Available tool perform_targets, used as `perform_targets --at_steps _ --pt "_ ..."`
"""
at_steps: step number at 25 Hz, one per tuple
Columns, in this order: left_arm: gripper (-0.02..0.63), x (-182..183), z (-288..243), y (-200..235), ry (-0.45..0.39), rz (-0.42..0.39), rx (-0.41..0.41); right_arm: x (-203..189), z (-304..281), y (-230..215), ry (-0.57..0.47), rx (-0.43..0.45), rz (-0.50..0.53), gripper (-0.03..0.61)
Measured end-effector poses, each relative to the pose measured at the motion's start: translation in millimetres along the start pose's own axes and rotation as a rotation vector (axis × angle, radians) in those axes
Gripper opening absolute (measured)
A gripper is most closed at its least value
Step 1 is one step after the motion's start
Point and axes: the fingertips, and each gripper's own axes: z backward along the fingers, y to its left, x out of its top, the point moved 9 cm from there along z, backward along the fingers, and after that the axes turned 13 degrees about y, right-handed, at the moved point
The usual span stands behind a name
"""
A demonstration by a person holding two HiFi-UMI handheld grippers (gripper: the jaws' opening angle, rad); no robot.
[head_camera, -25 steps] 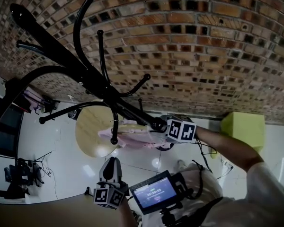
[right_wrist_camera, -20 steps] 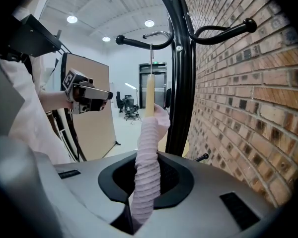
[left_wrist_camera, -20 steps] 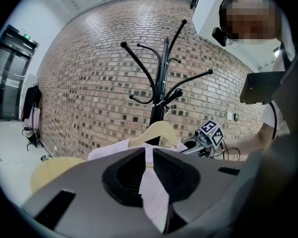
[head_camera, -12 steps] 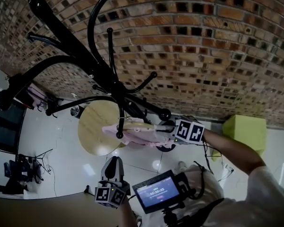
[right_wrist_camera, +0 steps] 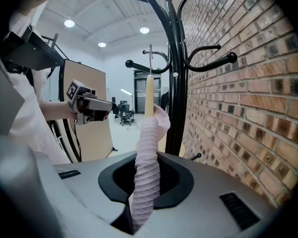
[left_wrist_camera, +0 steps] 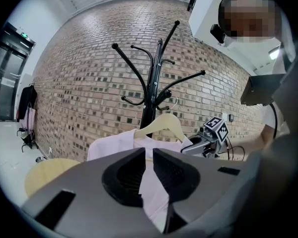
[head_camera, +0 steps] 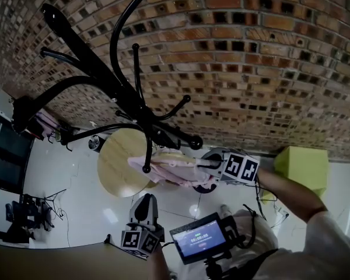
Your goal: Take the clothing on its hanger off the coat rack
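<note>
A brick wall (head_camera: 251, 69) filled the far side, with the black coat rack (head_camera: 105, 80) standing in front of it. The pink garment (head_camera: 178, 171) hung on its wooden hanger (head_camera: 172, 156) just right of the rack's post. The right gripper (head_camera: 212, 167) was clenched on a fold of the garment's right shoulder. The left gripper (head_camera: 144, 200) waited nearer, jaws slightly parted and empty. The hanger's hook (right_wrist_camera: 150, 53) sat right at a rack arm, so the lift-off looked unfinished. Carrying the garment clear remained.
</note>
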Motion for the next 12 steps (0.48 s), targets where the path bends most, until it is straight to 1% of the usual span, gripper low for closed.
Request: perform_targets --at_steps 7,12 --pt "0.049 7.7 -10.5 -19.7 -0.010 -0.028 -0.058 -4.0 25.9 12.4 -0.008 -0.010 -0.014 0.020" --pt "0.049 14.2 -22.4 -27.9 0.007 -0.081 -0.104 -6.1 50.2 25.4 -0.028 -0.039 -0.042 0.019"
